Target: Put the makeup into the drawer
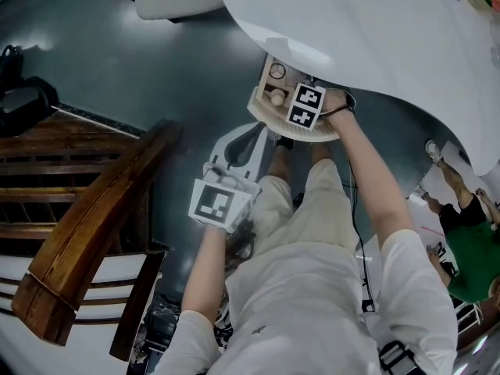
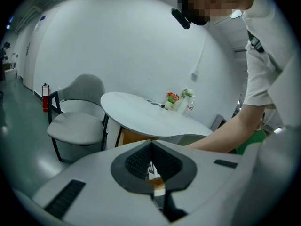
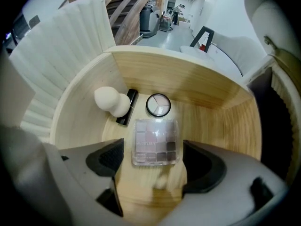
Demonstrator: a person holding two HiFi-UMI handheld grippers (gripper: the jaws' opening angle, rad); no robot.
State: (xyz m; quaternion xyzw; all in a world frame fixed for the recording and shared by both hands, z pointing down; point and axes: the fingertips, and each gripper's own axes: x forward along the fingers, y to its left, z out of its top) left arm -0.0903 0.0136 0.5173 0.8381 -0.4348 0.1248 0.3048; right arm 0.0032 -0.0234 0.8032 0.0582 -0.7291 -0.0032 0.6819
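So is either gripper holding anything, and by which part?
Nothing held. The right gripper is open around the eyeshadow palette lying in the drawer, clear of both sides. The left gripper is shut, empty.

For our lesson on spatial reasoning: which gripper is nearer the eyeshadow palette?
Right. The right gripper sits at the eyeshadow palette, jaws apart either side of it; the left gripper is off to the side, outside the drawer, jaws together.

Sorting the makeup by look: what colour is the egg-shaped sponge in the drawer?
Creamy off-white all over. The sponge shows best in the right gripper view.
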